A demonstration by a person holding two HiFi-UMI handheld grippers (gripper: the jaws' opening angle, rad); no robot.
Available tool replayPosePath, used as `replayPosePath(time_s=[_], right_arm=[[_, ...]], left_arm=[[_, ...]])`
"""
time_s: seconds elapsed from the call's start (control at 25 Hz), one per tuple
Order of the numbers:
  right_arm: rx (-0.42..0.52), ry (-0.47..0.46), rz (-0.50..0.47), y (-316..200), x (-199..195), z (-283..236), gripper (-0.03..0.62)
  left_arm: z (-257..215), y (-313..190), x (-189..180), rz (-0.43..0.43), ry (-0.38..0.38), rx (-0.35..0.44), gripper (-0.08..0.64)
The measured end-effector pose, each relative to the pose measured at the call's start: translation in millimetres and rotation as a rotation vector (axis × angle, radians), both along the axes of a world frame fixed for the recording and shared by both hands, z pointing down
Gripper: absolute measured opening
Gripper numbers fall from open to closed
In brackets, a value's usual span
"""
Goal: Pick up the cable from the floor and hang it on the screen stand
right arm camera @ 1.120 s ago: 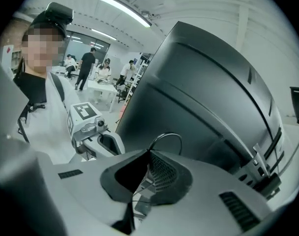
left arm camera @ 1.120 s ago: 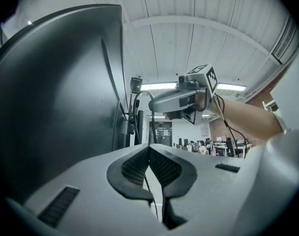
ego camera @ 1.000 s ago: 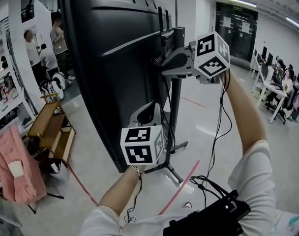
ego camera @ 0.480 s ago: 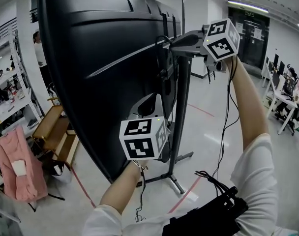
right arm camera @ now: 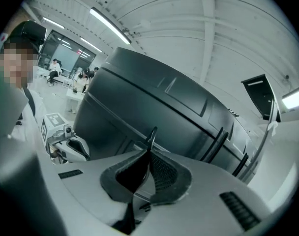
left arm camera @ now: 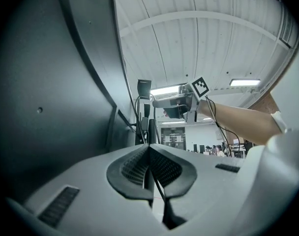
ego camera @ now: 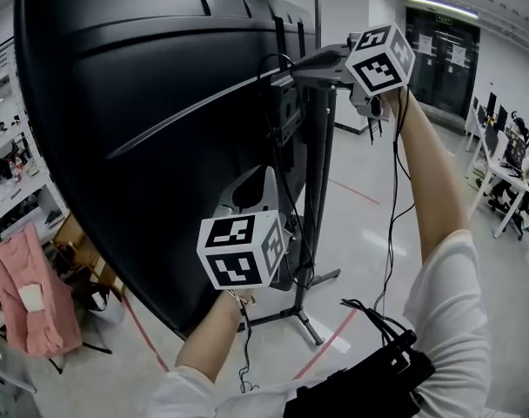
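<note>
The back of a large black screen (ego camera: 143,129) fills the space just ahead of both claws, and its slim stand (ego camera: 321,181) runs upright between them, from beside the lower claw up to the tips of the raised one. The floor (ego camera: 360,225) lies well below both.

The right claw (ego camera: 280,73) is held high at arm's length, with its tips at the top of the stand post, close against the bracket behind the screen. Its jaws are clamped together on the cable (right arm camera: 151,134), and a small black loop of it pokes out just past the tips. The left claw (ego camera: 266,174) sits lower and nearer the person, pointing up along the stand. Its pads are pressed together on a thin black strand of the same cable, which runs back through them.

From the right claw the cable drops down beside the post toward the left claw, clear of the floor. The pickup appears to be done, with the line raised to hanging height. What seems to be left is hooking or draping the loop over the top of the stand and then letting go with both claws. Whether the loop already catches on the bracket cannot be told from here.
</note>
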State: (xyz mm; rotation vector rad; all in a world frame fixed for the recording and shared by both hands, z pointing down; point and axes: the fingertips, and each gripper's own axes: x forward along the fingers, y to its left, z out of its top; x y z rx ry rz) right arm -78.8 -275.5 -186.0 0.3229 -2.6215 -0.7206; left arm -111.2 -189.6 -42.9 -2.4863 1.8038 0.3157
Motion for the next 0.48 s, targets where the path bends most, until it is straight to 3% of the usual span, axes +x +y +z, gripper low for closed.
replayPosePath(time_s=[0.24, 0.48], right_arm=[[-0.050, -0.047, 0.089, -41.0, 28.6, 14.0, 0.027], [-0.094, -0.133, 0.118, -63.5, 45.0, 37.2, 0.028]], left_arm=[[4.8, -8.4, 6.3, -0.001, -0.013, -0.010, 0.003], [20.1, -21.4, 19.7, 0.015, -0.018, -0.046, 0.003]])
